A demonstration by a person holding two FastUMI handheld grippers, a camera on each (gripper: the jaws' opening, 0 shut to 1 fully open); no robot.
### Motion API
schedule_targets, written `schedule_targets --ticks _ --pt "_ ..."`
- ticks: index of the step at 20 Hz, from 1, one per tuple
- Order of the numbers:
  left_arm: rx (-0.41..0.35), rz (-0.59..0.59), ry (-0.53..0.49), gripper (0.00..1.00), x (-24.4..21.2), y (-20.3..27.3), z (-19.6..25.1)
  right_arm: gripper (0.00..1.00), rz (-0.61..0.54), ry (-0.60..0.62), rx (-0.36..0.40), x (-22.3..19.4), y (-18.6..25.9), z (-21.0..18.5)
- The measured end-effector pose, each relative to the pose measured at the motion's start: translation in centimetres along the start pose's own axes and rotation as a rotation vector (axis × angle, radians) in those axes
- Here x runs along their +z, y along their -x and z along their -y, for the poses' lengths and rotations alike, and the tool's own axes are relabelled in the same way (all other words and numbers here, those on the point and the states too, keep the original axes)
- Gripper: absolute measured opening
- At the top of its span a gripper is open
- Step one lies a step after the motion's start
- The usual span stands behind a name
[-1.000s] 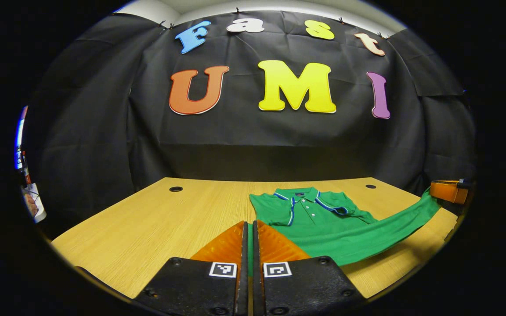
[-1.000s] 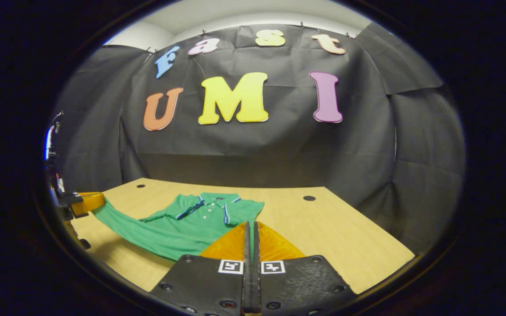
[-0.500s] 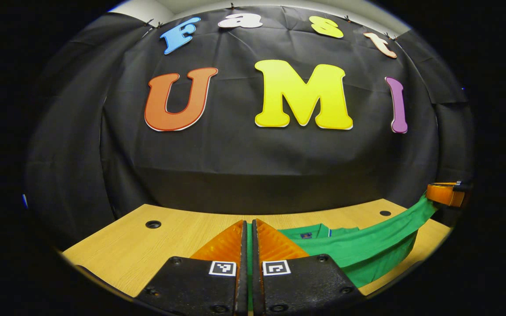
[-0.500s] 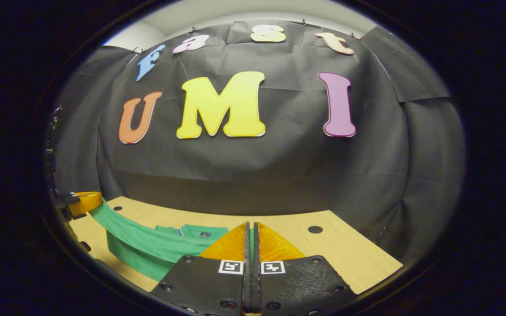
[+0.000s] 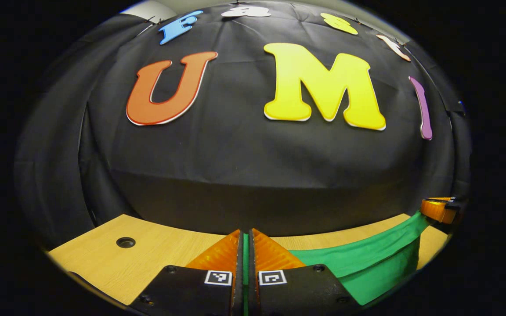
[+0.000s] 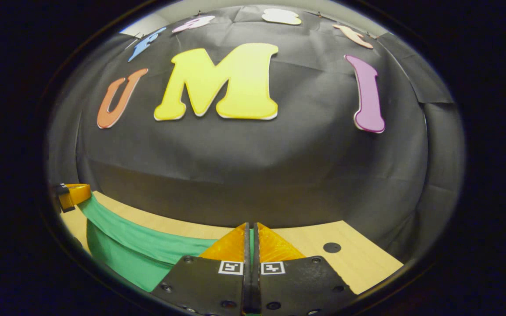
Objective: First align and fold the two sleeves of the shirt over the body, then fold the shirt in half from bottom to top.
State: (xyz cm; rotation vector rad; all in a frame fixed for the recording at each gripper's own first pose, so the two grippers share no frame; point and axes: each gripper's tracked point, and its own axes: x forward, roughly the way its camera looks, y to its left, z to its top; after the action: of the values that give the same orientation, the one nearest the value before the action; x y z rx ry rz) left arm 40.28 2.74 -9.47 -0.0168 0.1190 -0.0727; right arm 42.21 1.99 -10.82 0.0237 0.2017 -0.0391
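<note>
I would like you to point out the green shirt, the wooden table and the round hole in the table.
green shirt [image 5: 367,256]: left gripper view, on the stretched hem band.
light wooden table [image 5: 103,263]: left gripper view, on bare tabletop.
round dark hole in the table [image 5: 125,242]: left gripper view, on the hole's centre.

In the left gripper view the shirt [image 5: 367,259] is running off the lower right edge, so its collar, sleeves and most of its body are staying out of sight. Its near corner is disappearing between the left gripper [image 5: 245,245] fingers (a thin strip of cloth is showing in the gap). The right gripper [image 5: 438,210] is being cut by the right edge, and its jaw state cannot be told there.

In the right gripper view the shirt [image 6: 134,250] is dropping behind the gripper's body at the bottom, and the table [image 6: 358,259] under it is being covered. The left gripper [image 6: 72,195] is being clipped by the left edge.
</note>
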Motion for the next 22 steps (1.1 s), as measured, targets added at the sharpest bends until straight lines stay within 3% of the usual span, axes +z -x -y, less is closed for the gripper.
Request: schedule_targets --ticks 5,8,10,11,13,19,22 --pt "-0.023 -0.086 -0.01 0.1 -5.7 -2.8 0.5 0.0 -0.123 -0.025 -0.047 -6.3 -4.6 0.9" --pt "-0.021 -0.115 -0.008 0.13 -7.2 -3.3 0.9 0.0 -0.151 -0.026 -0.069 -7.8 -5.1 1.4" --pt "-0.007 -0.126 -0.025 0.21 -7.6 -3.3 0.7 0.04 -0.15 -0.026 -0.047 -7.6 -5.1 1.0" --pt "-0.016 -0.135 -0.025 0.58 -7.8 -3.2 1.0 0.34 -0.137 -0.014 -0.037 -7.8 -5.2 0.8" --pt "-0.011 -0.144 -0.016 1.0 -8.0 -3.1 1.0 0.96 -0.121 0.03 -0.034 -7.3 -4.9 0.5" --pt "0.045 -0.149 0.047 1.0 -8.6 -2.0 -0.5 0.95 -0.019 0.026 0.014 -6.1 -1.6 -0.7" --pt "0.071 -0.068 0.071 1.0 -7.1 -0.2 -1.6 0.95 0.051 0.005 0.003 -5.4 1.7 0.1"
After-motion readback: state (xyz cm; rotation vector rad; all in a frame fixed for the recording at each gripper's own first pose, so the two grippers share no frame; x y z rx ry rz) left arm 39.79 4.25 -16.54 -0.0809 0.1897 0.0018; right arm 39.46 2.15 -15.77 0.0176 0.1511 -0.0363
